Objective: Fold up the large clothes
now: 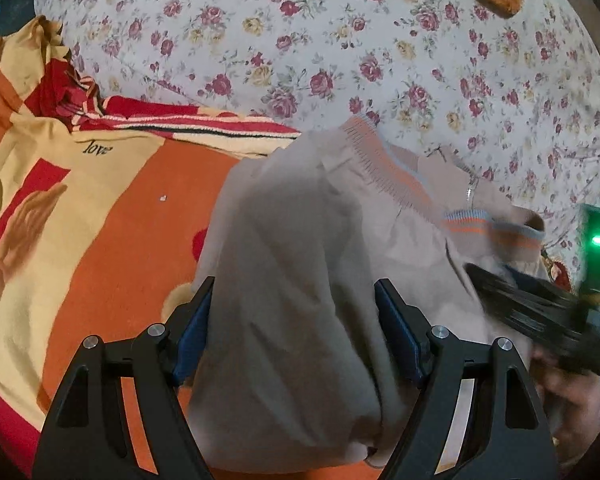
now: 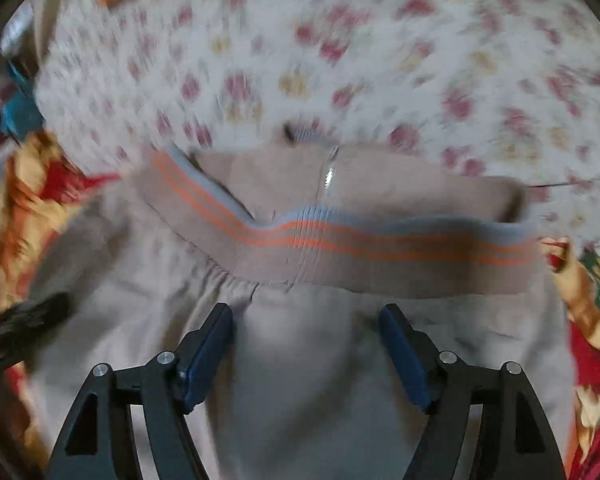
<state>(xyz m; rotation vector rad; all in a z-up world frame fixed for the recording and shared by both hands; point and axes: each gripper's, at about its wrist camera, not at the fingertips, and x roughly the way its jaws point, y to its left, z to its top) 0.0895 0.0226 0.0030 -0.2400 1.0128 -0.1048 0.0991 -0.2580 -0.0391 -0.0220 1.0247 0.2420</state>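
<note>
Garment: a beige jacket (image 1: 300, 280) with a ribbed hem band (image 2: 340, 248) striped orange and grey-blue, and a metal zipper (image 2: 329, 172).
Location: it lies bunched on a bed, partly over an orange, cream and red blanket (image 1: 100, 220) and partly over a floral sheet (image 1: 340, 40).
Orientation: in the right wrist view the band runs crosswise, left to right, just ahead of the fingertips; the zipper runs away from the fingers, beyond the band. The garment's overall long axis cannot be told from the bunched cloth.
Left gripper (image 1: 294, 294): fingers spread wide, a thick fold of beige cloth lying between them; whether the pads touch the cloth cannot be told.
Right gripper (image 2: 306, 318): fingers spread wide over the beige body cloth just short of the band, pinching nothing.
Relative position: in the left wrist view the other gripper shows blurred to the right of the fingers, at the jacket's edge.
Image quality: right wrist view is motion-blurred.
</note>
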